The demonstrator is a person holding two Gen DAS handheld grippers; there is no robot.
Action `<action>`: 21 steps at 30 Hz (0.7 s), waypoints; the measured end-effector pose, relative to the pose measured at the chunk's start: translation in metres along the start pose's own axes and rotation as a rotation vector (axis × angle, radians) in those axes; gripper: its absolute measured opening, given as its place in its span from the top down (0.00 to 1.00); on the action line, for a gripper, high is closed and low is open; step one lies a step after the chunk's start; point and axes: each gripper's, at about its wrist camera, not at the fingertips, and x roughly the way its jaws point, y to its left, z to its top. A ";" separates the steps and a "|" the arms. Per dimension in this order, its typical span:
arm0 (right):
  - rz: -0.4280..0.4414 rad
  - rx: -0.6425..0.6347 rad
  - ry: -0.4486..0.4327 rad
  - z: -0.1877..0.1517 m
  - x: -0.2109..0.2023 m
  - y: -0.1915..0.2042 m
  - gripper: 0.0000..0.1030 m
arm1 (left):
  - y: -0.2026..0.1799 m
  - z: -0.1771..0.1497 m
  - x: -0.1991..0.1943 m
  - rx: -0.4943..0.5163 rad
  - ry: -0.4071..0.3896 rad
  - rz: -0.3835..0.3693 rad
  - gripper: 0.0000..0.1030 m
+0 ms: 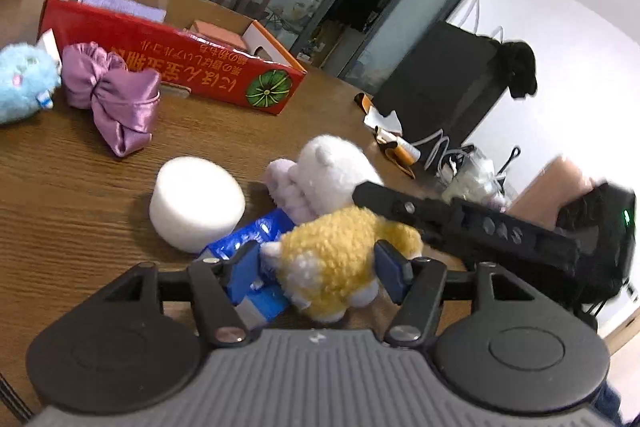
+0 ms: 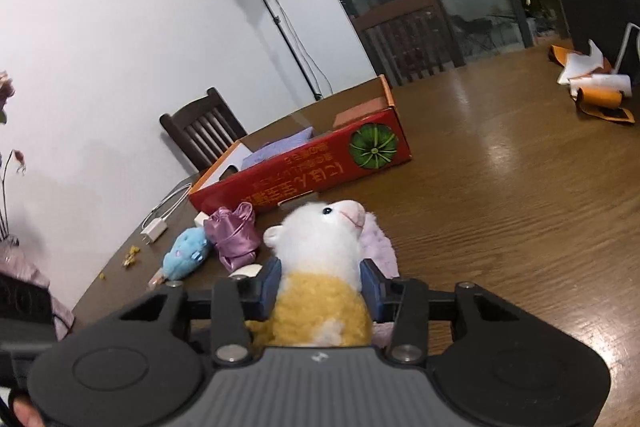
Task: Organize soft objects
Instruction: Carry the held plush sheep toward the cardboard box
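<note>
While both grippers crowd the same toy, the yellow-and-white plush animal (image 1: 332,267) sits at the near edge of the wooden table (image 1: 100,179), partly on top of a blue plastic packet (image 1: 256,239). The left gripper (image 1: 318,269) has a blue pad on each side of the toy's woolly yellow body; the pads look pressed into the fleece, so I judge it clamped on the plush. The right gripper (image 2: 322,293) brackets the same toy lower on its yellow body, with the white head rising above its pads, and it too appears closed on the toy, though the pile hides the exact contact. In the left wrist view the right tool crosses behind as a black bar. A plush like this should be very light, squashy and springy, not fragile and not slippery. The fleece gives, so a hold across the thick middle of the body should be surer than one on the head or a limb. The red cardboard box (image 1: 172,55), open on top with a lavender cloth already inside, stands farther back and is the likely place for it. A white foam cylinder (image 1: 196,203), a white-and-lilac plush (image 1: 324,175), a purple satin pouch (image 1: 116,95) and a light blue plush (image 1: 24,83) lie on the table between toy and box.
</note>
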 end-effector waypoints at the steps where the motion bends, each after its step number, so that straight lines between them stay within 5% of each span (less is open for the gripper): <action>1: 0.006 -0.001 -0.002 0.000 0.000 0.000 0.64 | -0.001 -0.002 -0.005 0.014 0.002 0.000 0.38; 5: 0.048 0.072 -0.010 -0.001 -0.001 -0.011 0.66 | 0.004 -0.006 -0.013 -0.036 0.026 -0.049 0.41; 11: 0.098 0.106 -0.062 0.019 -0.003 -0.009 0.67 | 0.004 0.018 -0.010 -0.086 -0.072 -0.105 0.50; 17: 0.131 0.104 -0.125 0.086 0.028 -0.008 0.67 | 0.015 0.096 0.017 -0.055 -0.169 -0.096 0.53; 21: 0.103 0.074 -0.145 0.146 0.087 -0.010 0.67 | 0.044 0.162 0.067 -0.102 -0.147 -0.074 0.53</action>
